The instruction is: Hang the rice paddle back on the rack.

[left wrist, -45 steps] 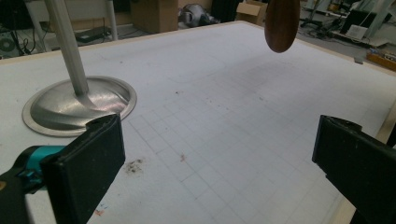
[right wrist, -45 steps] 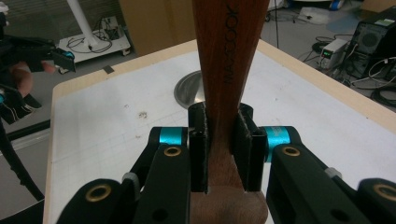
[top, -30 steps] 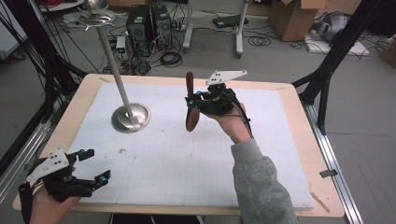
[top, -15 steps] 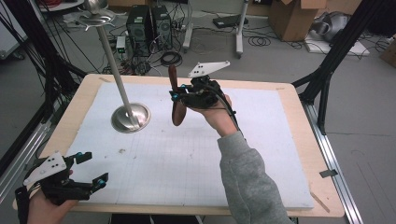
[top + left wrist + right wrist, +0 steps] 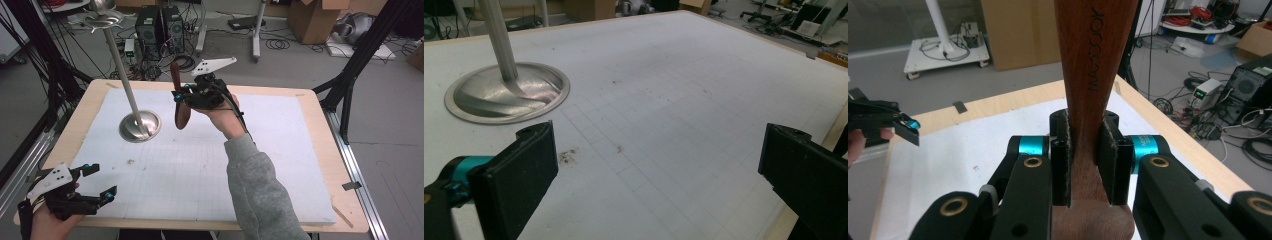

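One wooden spoon [image 5: 181, 97] and one metal stand [image 5: 140, 125] make up the things at the white mat [image 5: 280, 150], worked by two grippers. The right gripper [image 5: 186, 97] holds the spoon clamped between its pads at the neck of the handle, in the air above the far part of the mat, just right of the stand's pole; the spoon hangs nearly upright, touching nothing else. The stand is a round base on the mat with a slanted pole rising to a small dish. The left gripper [image 5: 97, 182] rests at the near left corner of the mat, well apart from the stand, jaws spread wide with nothing between them. One computer tower [image 5: 160, 30] and cardboard boxes sit on the floor beyond.
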Demonstrator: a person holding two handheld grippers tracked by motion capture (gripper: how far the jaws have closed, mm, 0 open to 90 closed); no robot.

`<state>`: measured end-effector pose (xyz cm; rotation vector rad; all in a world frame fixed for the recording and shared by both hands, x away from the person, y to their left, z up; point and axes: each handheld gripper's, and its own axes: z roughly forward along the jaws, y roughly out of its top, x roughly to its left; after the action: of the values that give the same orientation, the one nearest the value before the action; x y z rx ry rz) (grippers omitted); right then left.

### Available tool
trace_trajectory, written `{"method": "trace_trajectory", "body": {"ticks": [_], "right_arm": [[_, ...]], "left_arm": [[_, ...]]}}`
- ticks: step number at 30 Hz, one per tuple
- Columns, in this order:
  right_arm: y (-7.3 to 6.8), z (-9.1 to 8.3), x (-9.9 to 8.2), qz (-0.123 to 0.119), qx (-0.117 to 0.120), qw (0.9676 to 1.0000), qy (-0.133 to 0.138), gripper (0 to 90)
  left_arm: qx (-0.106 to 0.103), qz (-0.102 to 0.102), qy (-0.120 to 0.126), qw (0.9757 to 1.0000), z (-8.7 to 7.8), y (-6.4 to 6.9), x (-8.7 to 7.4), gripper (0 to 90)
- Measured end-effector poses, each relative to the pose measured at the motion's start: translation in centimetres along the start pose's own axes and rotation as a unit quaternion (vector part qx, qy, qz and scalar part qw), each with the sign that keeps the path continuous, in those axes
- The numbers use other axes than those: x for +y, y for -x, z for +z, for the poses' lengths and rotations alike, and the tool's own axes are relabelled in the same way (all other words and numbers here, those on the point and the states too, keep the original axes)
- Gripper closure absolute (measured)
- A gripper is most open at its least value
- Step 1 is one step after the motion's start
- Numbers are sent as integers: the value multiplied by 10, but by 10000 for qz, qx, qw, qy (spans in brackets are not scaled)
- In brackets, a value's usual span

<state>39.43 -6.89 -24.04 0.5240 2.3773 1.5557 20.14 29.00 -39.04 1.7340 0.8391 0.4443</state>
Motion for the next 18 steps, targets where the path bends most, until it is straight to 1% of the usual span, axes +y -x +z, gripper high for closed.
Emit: {"method": "trace_trajectory", "body": {"ticks": [1, 6, 7, 10, 12, 13, 15, 17, 18], "right_arm": [[0, 1, 2, -29, 9, 10000, 23, 775], [0, 5, 9, 15, -27, 9999, 104, 775], [0, 6, 9, 47, -29, 9999, 116, 775], [1, 10, 12, 45, -72, 9999, 97, 774], [1, 12, 14, 44, -64, 9999, 125, 774], [1, 13, 16, 39, -78, 9999, 97, 775], [1, 15, 20, 1, -100, 9999, 104, 775], [1, 17, 24, 23, -55, 9999, 144, 774], [1, 18, 26, 37, -75, 9998, 159, 774]], "left_arm": [[15, -5, 20, 10000, -1, 0, 0, 29], [49, -7, 41, 10000, -4, 0, -1, 29], [82, 0, 52, 10000, -4, 1, -1, 29], [234, 40, 97, 9997, -4, 1, -2, 29], [253, 18, 98, 9996, -3, 2, -2, 29], [274, 32, 85, 9996, -3, 2, -2, 29], [271, 11, 70, 9996, -2, 2, -2, 29], [249, 12, 64, 9997, -2, 4, -2, 29], [234, 31, 48, 9997, -1, 4, -2, 29]]}}
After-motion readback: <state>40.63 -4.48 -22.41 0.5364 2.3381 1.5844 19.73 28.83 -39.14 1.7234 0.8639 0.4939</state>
